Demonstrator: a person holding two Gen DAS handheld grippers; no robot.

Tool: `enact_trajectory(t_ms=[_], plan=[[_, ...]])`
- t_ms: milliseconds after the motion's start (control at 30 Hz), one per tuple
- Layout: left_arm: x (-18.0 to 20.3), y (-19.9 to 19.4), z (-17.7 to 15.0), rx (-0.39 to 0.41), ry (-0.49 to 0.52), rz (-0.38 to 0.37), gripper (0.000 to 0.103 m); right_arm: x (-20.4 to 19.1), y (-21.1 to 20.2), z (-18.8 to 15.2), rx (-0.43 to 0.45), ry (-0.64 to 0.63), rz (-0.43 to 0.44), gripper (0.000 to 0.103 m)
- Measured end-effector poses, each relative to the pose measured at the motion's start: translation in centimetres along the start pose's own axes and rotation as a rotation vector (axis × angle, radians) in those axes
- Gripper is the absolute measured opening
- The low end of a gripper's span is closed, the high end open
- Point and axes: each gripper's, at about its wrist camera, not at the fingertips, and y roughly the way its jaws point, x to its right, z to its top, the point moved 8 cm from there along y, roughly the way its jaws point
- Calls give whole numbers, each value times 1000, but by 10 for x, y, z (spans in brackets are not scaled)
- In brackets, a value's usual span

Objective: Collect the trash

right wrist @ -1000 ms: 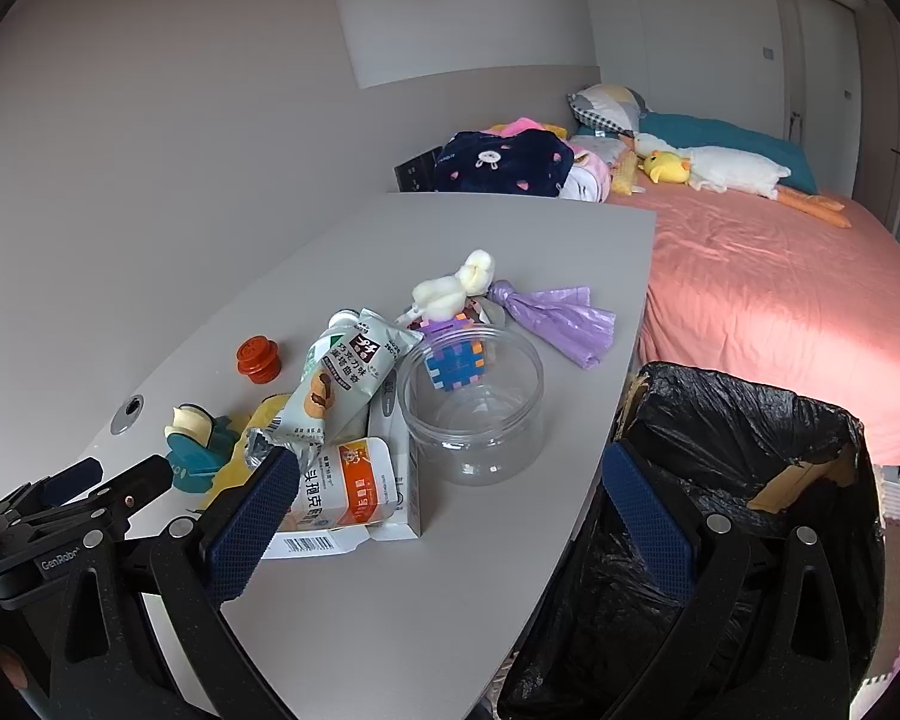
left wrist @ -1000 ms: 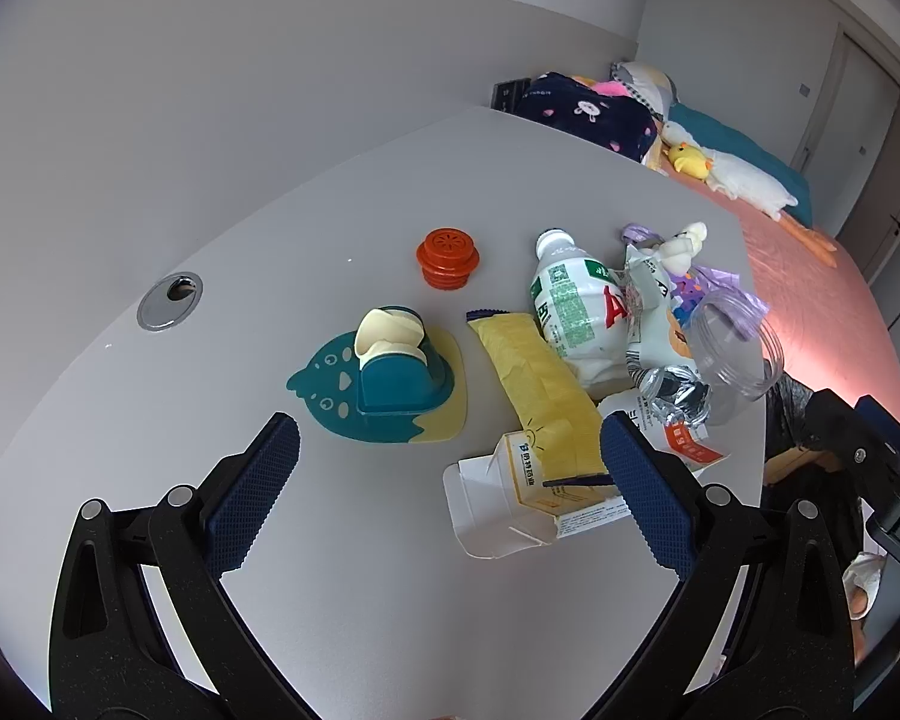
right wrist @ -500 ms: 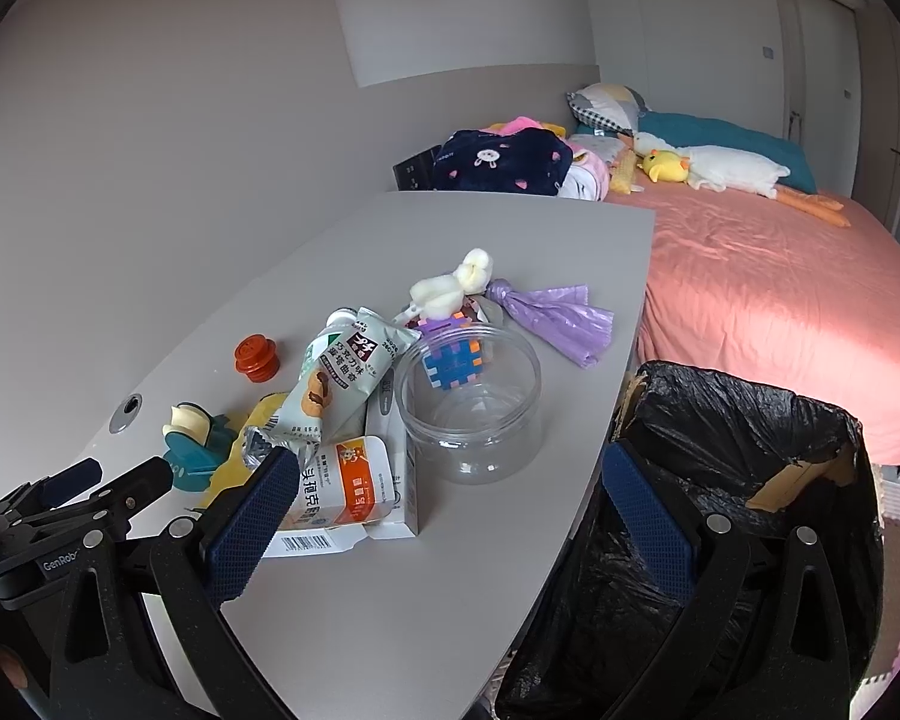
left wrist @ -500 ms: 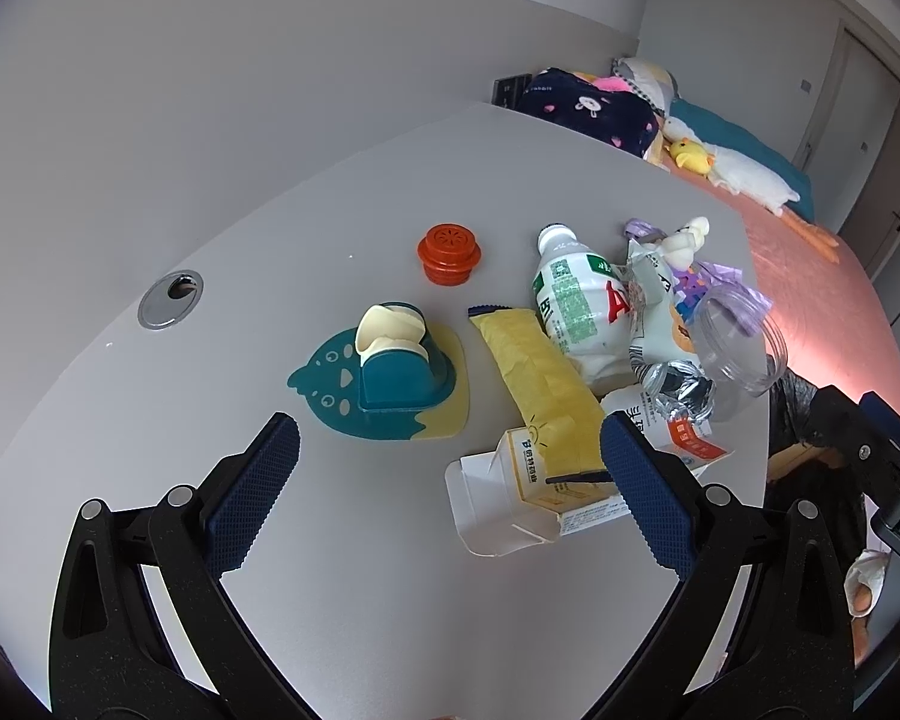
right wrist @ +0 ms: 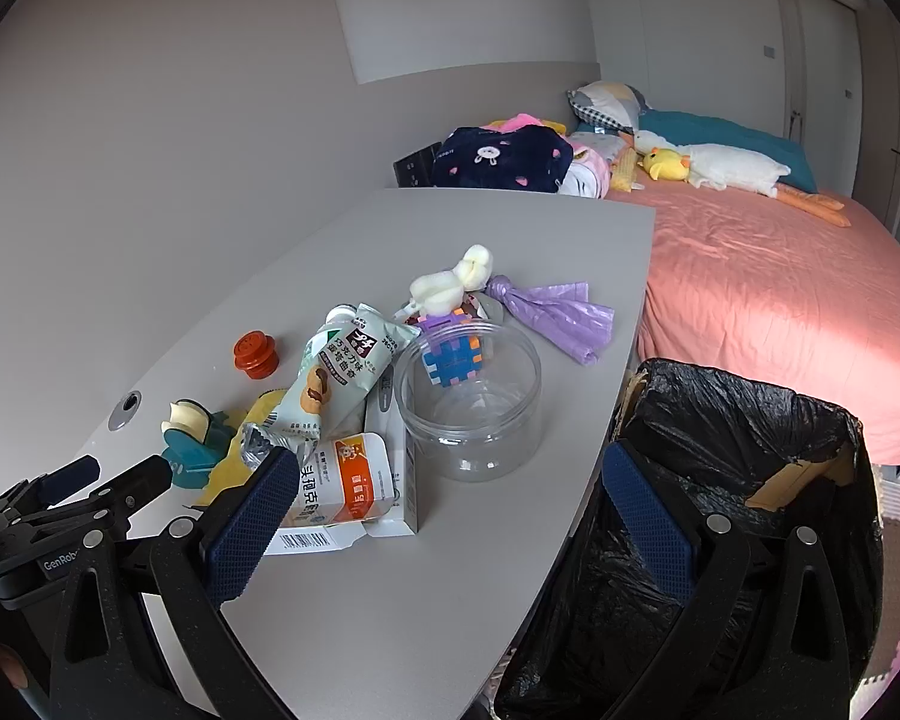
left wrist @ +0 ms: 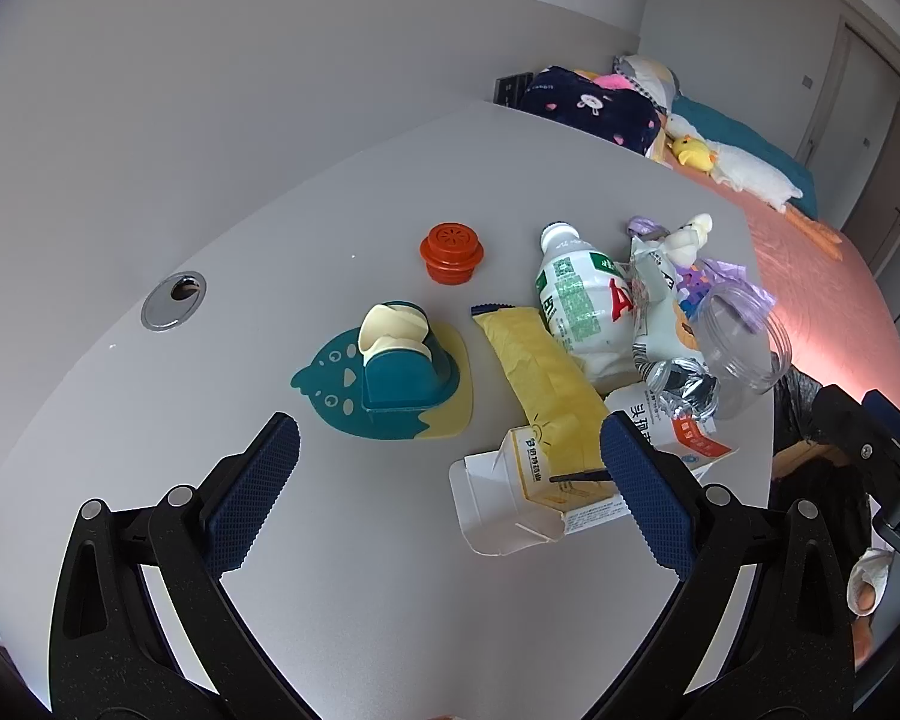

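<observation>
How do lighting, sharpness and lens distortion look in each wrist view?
Left wrist: even daylight, soft shadows, sharp; the table edge bows from fisheye, corners vignetted. Right wrist: sunlight brightens the pink bed, the clear jar shows faint glints, the black trash bag stays readable.

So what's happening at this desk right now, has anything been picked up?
Nothing is held. A person holds two grippers above a grey desk, and both the left gripper and the right gripper are open and empty. A heap of trash lies on the desk: a yellow wrapper, a white bottle, a snack pouch and flattened cartons, beside a clear plastic jar. A bin lined with a black bag stands open at the desk's edge.
</observation>
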Motion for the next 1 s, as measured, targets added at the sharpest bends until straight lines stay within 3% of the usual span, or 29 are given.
enact_trajectory(t_ms=[1000], plan=[[-1, 4, -1, 5, 20, 16, 97, 9, 7, -2, -15, -11, -20, 100]])
